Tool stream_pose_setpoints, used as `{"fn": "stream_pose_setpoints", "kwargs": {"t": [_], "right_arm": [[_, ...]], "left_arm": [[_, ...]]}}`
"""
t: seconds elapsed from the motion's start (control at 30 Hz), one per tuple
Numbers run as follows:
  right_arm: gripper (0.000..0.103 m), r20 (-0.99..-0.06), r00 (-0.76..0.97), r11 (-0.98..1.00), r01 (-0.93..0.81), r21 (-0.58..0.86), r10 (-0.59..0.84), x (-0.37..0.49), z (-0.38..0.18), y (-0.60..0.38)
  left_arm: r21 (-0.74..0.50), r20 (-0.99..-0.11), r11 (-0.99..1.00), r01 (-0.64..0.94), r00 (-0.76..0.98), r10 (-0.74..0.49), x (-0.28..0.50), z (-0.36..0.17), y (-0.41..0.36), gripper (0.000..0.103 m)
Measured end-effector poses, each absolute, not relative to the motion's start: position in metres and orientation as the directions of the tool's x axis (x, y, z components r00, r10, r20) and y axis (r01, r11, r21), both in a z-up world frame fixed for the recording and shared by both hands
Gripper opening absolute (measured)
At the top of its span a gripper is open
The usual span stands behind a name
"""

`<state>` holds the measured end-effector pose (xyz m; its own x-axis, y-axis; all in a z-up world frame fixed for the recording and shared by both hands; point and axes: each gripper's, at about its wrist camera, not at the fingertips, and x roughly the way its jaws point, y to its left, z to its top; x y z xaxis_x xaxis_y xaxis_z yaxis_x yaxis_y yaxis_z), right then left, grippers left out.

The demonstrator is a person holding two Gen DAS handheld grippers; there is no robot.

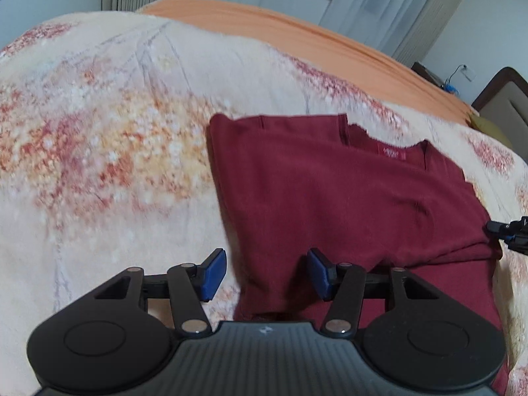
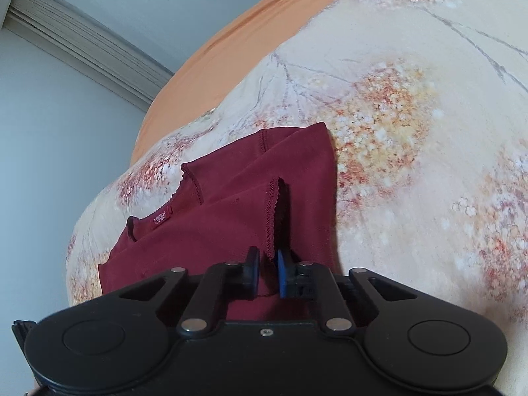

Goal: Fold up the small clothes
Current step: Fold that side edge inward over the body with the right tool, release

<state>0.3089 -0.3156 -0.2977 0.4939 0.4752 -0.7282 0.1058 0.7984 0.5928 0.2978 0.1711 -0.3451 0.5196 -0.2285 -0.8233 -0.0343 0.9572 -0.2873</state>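
The dark red top (image 1: 346, 198) lies on the floral bedspread (image 1: 99, 132), partly folded, with its neckline and small red label (image 1: 391, 154) turned toward the far side of the bed. From my right wrist view I see a scalloped hem edge (image 2: 272, 211) of the same top (image 2: 214, 231) standing up in a ridge and running straight into my right gripper (image 2: 267, 274). Its blue pads are pressed nearly together with that fold of cloth pinched between them. In the left wrist view the right gripper's tip shows at the top's right edge.

My left gripper (image 1: 265, 274) stands spread, its two blue pads well apart. The left pad (image 1: 214, 274) sits over bare bedspread and the right pad (image 1: 318, 275) over the red cloth, with the top's near left edge between them; I see nothing clamped there.

Beyond the bedspread, an orange sheet (image 1: 297, 33) covers the far part of the bed, with pale curtains (image 1: 379, 0) and a wall behind.
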Motion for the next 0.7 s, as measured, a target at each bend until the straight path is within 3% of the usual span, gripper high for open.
{"fn": "stream_pose_setpoints", "kwargs": {"t": [0.07,0.13,0.17,0.2,0.23,0.37,0.53,0.63,0.67,0.7], "right_arm": [[0.004,-0.729,0.49,0.798,0.103,0.593,0.478,0.309,-0.296,-0.317],[0.002,-0.72,0.491,0.788,0.103,0.607,0.49,0.309,-0.293,-0.319],[0.001,-0.711,0.493,0.778,0.103,0.62,0.501,0.308,-0.291,-0.321],[0.001,-0.698,0.496,0.759,0.112,0.642,0.517,0.307,-0.29,-0.323],[0.001,-0.678,0.501,0.726,0.132,0.674,0.538,0.306,-0.289,-0.327],[0.0,-0.587,0.516,0.577,0.203,0.791,0.624,0.303,-0.285,-0.342],[0.0,-0.785,0.393,0.798,0.178,0.575,0.478,0.311,-0.296,-0.329],[0.004,-0.799,0.393,0.836,0.121,0.535,0.454,0.311,-0.291,-0.317],[0.011,-0.8,0.398,0.839,0.12,0.531,0.449,0.311,-0.288,-0.316],[0.014,-0.793,0.415,0.841,0.111,0.53,0.445,0.309,-0.282,-0.315]], "left_arm": [[-0.316,-0.828,0.947,-0.047,0.501,-0.252,0.3,-0.348,0.175,0.055],[-0.385,-0.827,0.92,-0.074,0.47,-0.308,0.304,-0.35,0.183,0.034],[-0.431,-0.818,0.899,-0.084,0.458,-0.349,0.305,-0.35,0.188,0.029],[-0.449,-0.81,0.889,-0.085,0.458,-0.366,0.305,-0.349,0.192,0.016],[-0.449,-0.808,0.89,-0.08,0.461,-0.366,0.305,-0.346,0.194,0.012],[-0.45,-0.797,0.89,-0.069,0.479,-0.366,0.301,-0.329,0.205,0.008],[-0.281,-0.874,0.96,-0.007,0.416,-0.253,0.305,-0.341,0.192,0.007],[-0.248,-0.882,0.969,0.011,0.41,-0.231,0.306,-0.342,0.184,0.011],[-0.243,-0.883,0.97,0.013,0.411,-0.226,0.306,-0.34,0.183,0.012],[-0.237,-0.884,0.972,0.01,0.413,-0.22,0.305,-0.338,0.182,0.021]]}}
